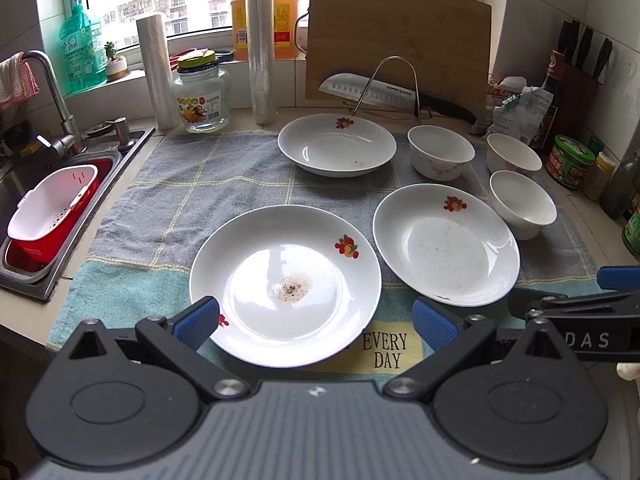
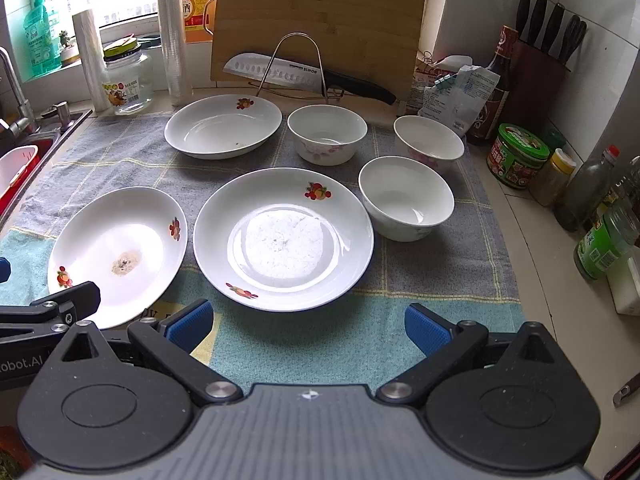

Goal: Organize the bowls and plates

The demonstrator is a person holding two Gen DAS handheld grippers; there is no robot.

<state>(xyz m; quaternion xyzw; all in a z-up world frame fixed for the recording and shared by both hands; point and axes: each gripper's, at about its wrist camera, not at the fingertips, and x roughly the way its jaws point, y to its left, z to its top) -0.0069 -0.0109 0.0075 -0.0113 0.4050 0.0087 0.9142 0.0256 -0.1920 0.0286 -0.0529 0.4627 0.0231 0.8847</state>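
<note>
We hold both grippers low at the near edge of a grey and teal checked towel [image 1: 192, 184] spread over the kitchen counter, with all the dishes laid out ahead of us. Our left gripper [image 1: 316, 322] has its blue pads spread wide and grips nothing; the near rim of the soiled plate [image 1: 286, 284] lies between them, with a patch of crumbs at its centre. Our right gripper [image 2: 306, 324] is likewise wide apart and empty, hovering just short of the middle plate [image 2: 284, 238], which sits just right of the soiled one and carries a faint film on its base. A third plate [image 2: 223, 126] rests farther back on the towel, with a few specks near its edge. All three plates are white with small fruit prints. To the right are three white bowls, all upright and each apart from the others: one bowl [image 2: 327, 134] beside the far plate, another [image 2: 429, 142] at the far right, and the nearest bowl [image 2: 406, 198] just right of the middle plate. Behind the dishes a wooden cutting board [image 2: 320, 20] leans against the wall with a cleaver [image 2: 280, 72] on a wire stand in front of it. The sink [image 1: 24, 184] lies at the left, holding a red and white basket [image 1: 52, 212].
</note>
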